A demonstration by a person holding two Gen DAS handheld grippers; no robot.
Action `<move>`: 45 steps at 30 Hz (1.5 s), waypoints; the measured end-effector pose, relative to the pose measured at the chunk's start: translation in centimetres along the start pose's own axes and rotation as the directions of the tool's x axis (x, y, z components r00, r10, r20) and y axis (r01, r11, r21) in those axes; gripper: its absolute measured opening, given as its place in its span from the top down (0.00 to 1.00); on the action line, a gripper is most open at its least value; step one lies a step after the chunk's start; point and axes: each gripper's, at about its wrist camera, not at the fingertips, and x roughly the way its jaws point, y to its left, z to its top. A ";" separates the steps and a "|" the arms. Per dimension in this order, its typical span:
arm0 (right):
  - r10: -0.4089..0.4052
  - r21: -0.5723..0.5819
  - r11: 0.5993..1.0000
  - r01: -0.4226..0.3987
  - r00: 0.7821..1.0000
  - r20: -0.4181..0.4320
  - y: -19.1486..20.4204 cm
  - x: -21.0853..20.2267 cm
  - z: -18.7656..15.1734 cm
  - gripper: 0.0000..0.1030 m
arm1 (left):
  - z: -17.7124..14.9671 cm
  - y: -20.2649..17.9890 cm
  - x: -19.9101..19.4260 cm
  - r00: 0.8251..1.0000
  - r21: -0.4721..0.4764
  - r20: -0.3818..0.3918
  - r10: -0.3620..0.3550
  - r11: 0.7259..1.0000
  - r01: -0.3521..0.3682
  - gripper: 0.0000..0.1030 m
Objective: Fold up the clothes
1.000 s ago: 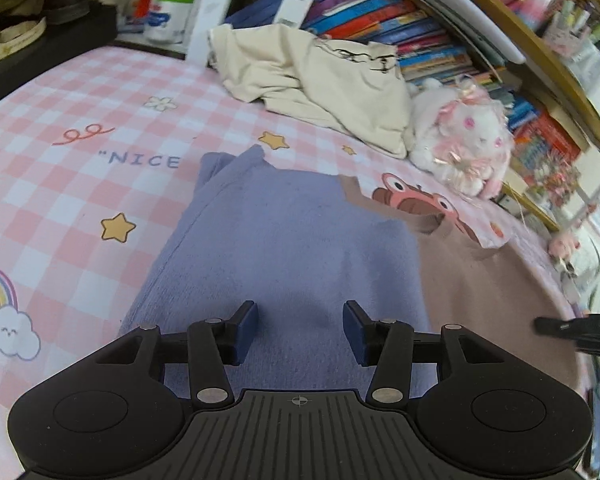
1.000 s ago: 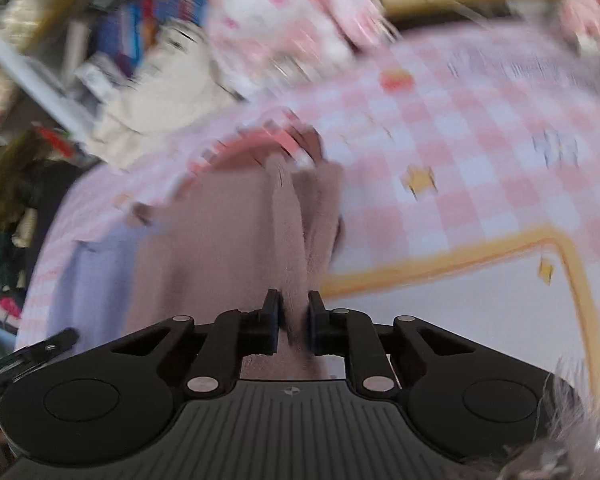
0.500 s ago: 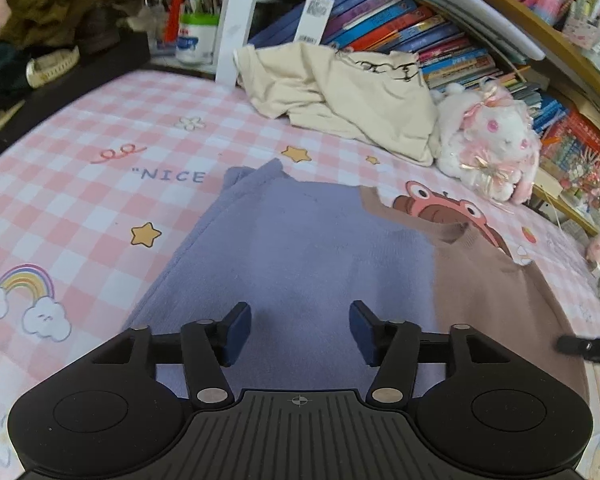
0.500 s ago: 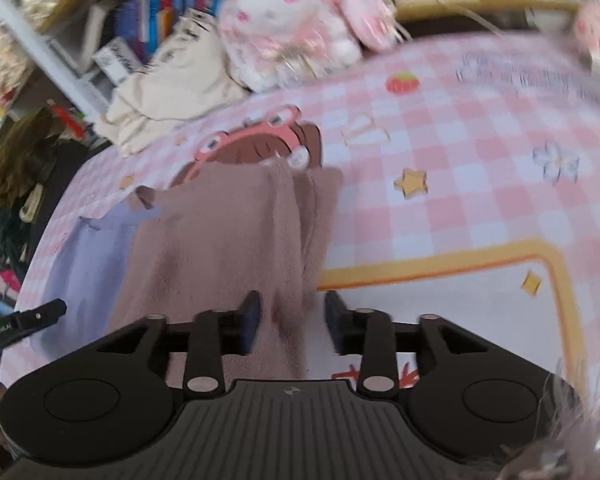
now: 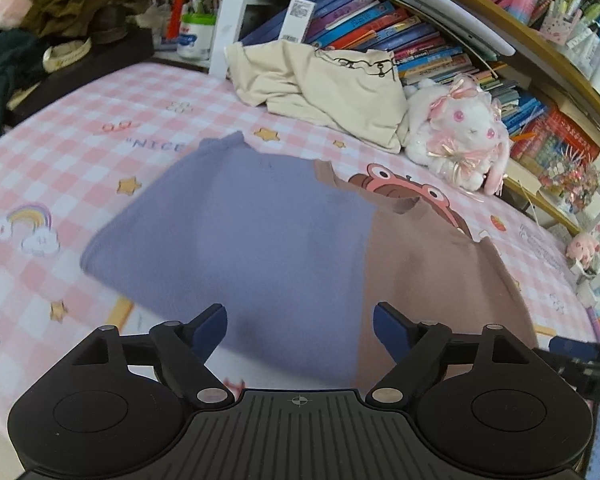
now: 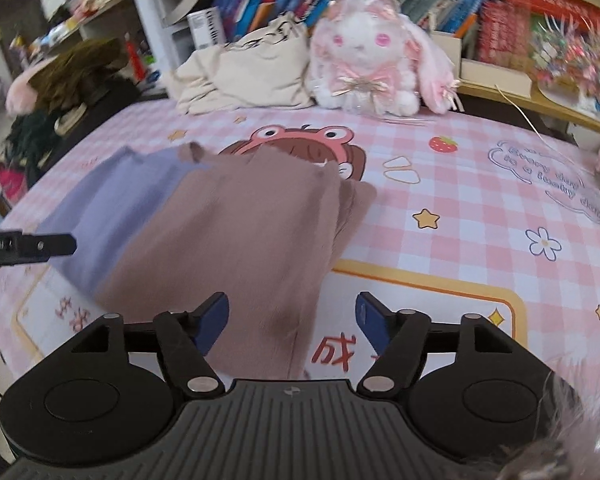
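Two colours make up the soft knitted garment [image 5: 268, 248] in front of you: a lavender-blue half and a dusty brown half [image 6: 236, 232], lying folded and mostly flat on the pink checked cartoon-print bedsheet [image 6: 480, 184]. Take the white plush rabbit with pink bows [image 6: 364, 64] as your landmark: the garment sits on the near side of it, well apart, with its far edge touching the printed frog face on the sheet. A crumpled cream garment [image 5: 332, 88] is heaped just beside the rabbit, against the books, and looks to be waiting its turn.

Your left claw [image 5: 300, 326] hangs spread wide above the near edge of the blue half, gripping nothing. Your right claw [image 6: 292, 318] is likewise parted and bare, over the near brown corner, where a ridge of stacked layers runs away from you toward the rabbit.

Judge the fabric as light, limp and fleecy: it will not hold any shape, will sag between two grip points, and should cling to the sheet rather than slide. Layers may separate if you pinch only the top one. Take it at the near hem corners, one claw on each colour, biting through every layer, and lift both sides evenly.
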 end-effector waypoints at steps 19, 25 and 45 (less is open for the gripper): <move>-0.051 0.056 0.997 0.056 0.995 -0.090 1.9 0.3 -1.4 0.13 | -1.2 2.2 0.7 0.993 -0.112 -0.102 -0.054 0.993 0.043 0.18; -0.083 0.058 0.994 0.089 0.992 -0.096 3.6 0.1 -1.7 0.13 | -0.6 4.7 1.2 0.981 -0.228 -0.126 -0.146 0.967 0.115 0.18; -0.180 0.232 0.951 0.204 0.976 -0.122 6.2 0.5 -1.7 0.13 | 1.3 12.8 2.2 0.961 -0.492 -0.090 -0.260 0.851 0.183 0.21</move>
